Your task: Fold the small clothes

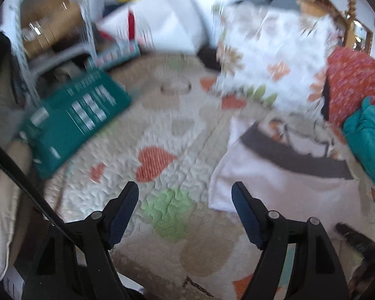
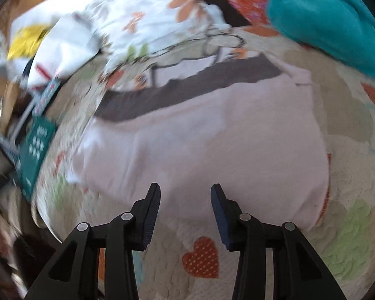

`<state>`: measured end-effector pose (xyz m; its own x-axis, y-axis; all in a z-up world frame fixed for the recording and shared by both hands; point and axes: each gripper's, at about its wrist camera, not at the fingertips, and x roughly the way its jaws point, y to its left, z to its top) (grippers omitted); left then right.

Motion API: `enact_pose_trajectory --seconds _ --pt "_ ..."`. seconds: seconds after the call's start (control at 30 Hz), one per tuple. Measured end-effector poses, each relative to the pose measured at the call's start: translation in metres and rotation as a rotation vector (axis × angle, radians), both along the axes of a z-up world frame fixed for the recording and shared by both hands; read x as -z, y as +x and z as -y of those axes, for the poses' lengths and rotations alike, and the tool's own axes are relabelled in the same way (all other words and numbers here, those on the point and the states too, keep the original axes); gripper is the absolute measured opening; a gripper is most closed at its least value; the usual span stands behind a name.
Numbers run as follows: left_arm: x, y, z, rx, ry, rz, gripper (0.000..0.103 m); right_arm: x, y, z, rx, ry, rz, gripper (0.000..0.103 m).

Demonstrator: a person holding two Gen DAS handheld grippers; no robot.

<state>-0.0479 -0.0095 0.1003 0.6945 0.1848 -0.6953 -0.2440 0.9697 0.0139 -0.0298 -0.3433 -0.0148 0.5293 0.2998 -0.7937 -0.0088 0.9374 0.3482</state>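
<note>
Left wrist view shows the left gripper [image 1: 185, 191] with its two fingers spread wide and nothing between them. It hangs over a bumpy quilt [image 1: 167, 135] with orange hearts and a green patch. A pale pink garment [image 1: 282, 185] with a dark gray band lies flat on the quilt, to the right of this gripper. A teal box [image 1: 72, 122] sits at the far left. A flowered pillow [image 1: 270, 57] stands at the back, and a teal cloth [image 1: 367, 137] lies at the right edge on a red patterned cloth [image 1: 355, 80].

From the right wrist view, the right gripper [image 2: 185, 193] is open too, though less wide, and holds nothing. Its tips are over the near edge of the pale pink garment [image 2: 212, 145], but I cannot tell if they touch it. The gray band runs along the far side. An orange heart on the quilt [image 2: 350, 165] shows just below the fingers. The teal cloth [image 2: 325, 20] is at the far right, and the flowered pillow [image 2: 150, 15] is behind the garment. Both pictures are blurry.
</note>
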Motion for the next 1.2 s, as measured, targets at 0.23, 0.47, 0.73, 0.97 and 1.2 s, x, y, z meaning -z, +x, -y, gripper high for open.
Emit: enact_pose_trajectory --seconds 0.23,0.47,0.73,0.97,1.2 --pt "-0.066 -0.055 0.041 -0.083 0.211 0.316 0.103 0.008 -0.017 -0.012 -0.054 -0.151 0.115 0.046" --pt "-0.051 -0.038 0.045 0.061 -0.094 0.156 0.103 0.001 -0.029 -0.006 -0.011 -0.38 0.229 0.052" --pt "-0.037 -0.027 0.029 0.046 0.005 0.227 0.103 -0.004 -0.058 -0.001 0.058 -0.447 0.215 0.054" --pt "-0.033 -0.025 -0.022 0.018 0.025 0.312 0.103 -0.06 -0.093 -0.077 -0.03 -0.241 0.106 0.066" --pt "-0.039 -0.008 -0.071 0.049 0.011 0.348 0.103 -0.053 -0.122 -0.181 -0.288 -0.072 0.036 0.069"
